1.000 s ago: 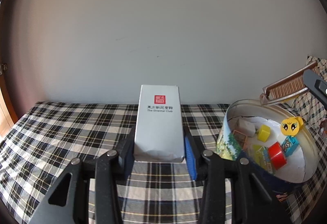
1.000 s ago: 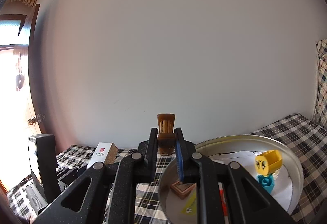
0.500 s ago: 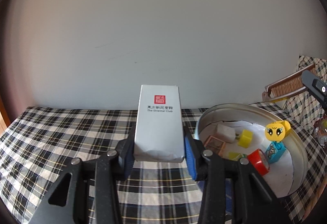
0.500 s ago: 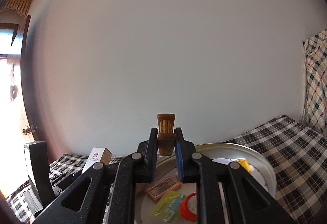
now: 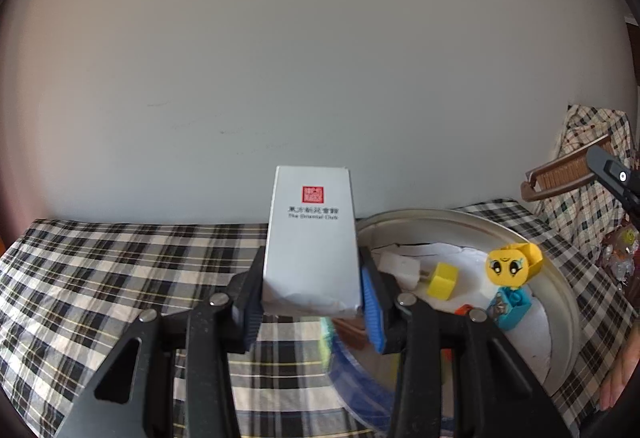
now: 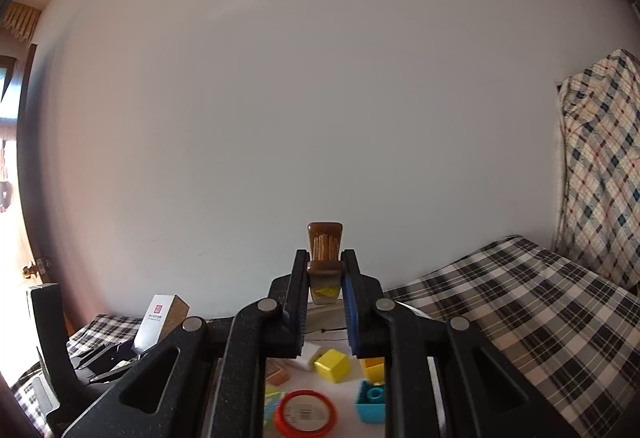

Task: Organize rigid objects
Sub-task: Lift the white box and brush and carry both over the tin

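My left gripper (image 5: 312, 302) clamps the box (image 5: 311, 238); my right gripper (image 6: 325, 302) pinches the comb (image 6: 325, 250). Both ride above the tin (image 5: 560, 278) at four o'clock, ready to drop in.

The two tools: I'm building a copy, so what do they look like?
Both the left tool and the right tool have black speckled plastic arms with triangular cut-outs, round silver pivot bolts, and ribbed pads, one blue and one black. No cables or sleeves show.
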Demonstrator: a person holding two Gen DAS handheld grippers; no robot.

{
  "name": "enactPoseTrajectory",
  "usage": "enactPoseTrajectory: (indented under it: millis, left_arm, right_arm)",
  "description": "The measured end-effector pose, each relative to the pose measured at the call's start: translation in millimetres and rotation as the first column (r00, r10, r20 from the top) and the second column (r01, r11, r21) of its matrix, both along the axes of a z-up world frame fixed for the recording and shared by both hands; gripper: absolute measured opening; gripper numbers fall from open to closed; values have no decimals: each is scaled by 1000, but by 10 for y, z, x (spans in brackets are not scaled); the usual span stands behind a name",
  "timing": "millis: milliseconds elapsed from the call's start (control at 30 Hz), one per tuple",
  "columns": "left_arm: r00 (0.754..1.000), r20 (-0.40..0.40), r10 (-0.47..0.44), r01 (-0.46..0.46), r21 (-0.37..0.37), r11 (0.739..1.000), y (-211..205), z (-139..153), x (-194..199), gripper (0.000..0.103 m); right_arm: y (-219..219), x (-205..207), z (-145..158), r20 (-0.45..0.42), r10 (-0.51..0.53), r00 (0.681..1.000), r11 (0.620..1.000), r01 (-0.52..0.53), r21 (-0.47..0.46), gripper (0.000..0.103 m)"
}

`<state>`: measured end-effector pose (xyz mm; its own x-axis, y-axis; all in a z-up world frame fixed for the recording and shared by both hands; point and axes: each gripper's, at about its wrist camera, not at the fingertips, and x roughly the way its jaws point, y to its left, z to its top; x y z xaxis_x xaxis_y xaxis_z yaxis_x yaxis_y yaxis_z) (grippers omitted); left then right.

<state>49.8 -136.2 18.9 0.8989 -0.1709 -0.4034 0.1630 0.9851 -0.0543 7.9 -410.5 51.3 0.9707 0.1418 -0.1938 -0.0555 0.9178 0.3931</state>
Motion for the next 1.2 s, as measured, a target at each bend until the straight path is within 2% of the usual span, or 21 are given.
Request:
enactPoseTrajectory:
  millis: [200, 433, 1200]
  left_arm:
    - [999, -5, -54, 54, 35, 998, -286, -13, 16, 41]
    - [996, -25, -82, 83, 66, 994, -544, -40, 75, 40]
    - [990, -99, -97, 104, 73, 992, -699, -78, 235, 40]
  right_arm:
    - [-68, 74, -53, -34, -12, 999, 1000, 12, -17, 17]
    - [46, 136, -99, -60, -2, 998, 996, -3, -84, 17]
    - [152, 357, -302, -204, -4, 979, 986, -30, -163, 17]
